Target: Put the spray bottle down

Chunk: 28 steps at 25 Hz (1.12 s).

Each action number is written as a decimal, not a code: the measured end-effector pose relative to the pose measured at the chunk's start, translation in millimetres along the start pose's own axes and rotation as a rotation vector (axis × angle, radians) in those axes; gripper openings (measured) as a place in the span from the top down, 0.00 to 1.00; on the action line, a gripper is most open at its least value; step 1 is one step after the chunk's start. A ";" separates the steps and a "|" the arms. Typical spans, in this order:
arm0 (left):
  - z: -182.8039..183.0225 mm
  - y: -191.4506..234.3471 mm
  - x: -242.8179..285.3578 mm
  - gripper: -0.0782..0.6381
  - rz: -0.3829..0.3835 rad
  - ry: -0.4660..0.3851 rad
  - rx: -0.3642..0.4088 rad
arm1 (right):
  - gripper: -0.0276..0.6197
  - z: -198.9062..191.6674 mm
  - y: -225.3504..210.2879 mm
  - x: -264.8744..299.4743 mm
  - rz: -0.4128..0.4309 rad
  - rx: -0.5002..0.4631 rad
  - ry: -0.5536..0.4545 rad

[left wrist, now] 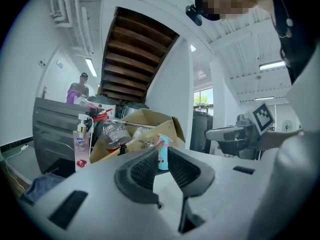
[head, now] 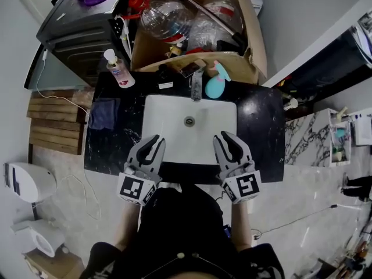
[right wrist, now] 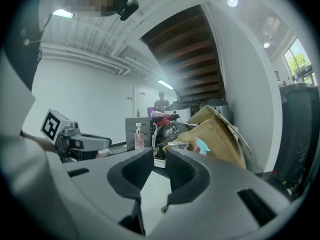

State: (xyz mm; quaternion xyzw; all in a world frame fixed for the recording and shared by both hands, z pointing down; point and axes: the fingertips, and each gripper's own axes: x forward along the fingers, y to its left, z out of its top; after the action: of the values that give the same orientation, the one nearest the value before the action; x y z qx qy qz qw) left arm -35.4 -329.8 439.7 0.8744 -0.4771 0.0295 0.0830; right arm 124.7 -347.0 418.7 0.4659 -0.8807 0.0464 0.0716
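The teal spray bottle (head: 216, 81) with a pink trigger stands upright on the black counter behind the sink, just right of the faucet (head: 197, 85); no gripper touches it. In the left gripper view the bottle (left wrist: 163, 160) shows far off through the gap between the jaws. My left gripper (head: 152, 146) (left wrist: 160, 153) and right gripper (head: 228, 143) (right wrist: 160, 156) hover side by side over the sink's near edge, well short of the bottle. Each is open by a narrow gap with nothing between its fingers. In the right gripper view the bottle (right wrist: 201, 145) shows at the right, against the cardboard.
A white sink basin (head: 174, 112) sits in the black counter (head: 267, 132). A pump soap bottle (head: 119, 70) stands at the back left and a blue cloth (head: 103, 114) lies left of the basin. An open cardboard box (head: 250, 34) of plastic bottles stands behind the counter.
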 end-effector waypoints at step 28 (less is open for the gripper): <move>31.2 -48.0 -49.7 0.84 -0.039 -0.133 -0.019 | 0.95 2.0 49.8 -63.1 -0.026 0.078 -0.025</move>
State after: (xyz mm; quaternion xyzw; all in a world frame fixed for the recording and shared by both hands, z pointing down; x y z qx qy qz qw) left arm -22.9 -268.5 396.9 0.8828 -0.4646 -0.0346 0.0599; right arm 118.4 -268.0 405.3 0.4801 -0.8730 0.0740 0.0432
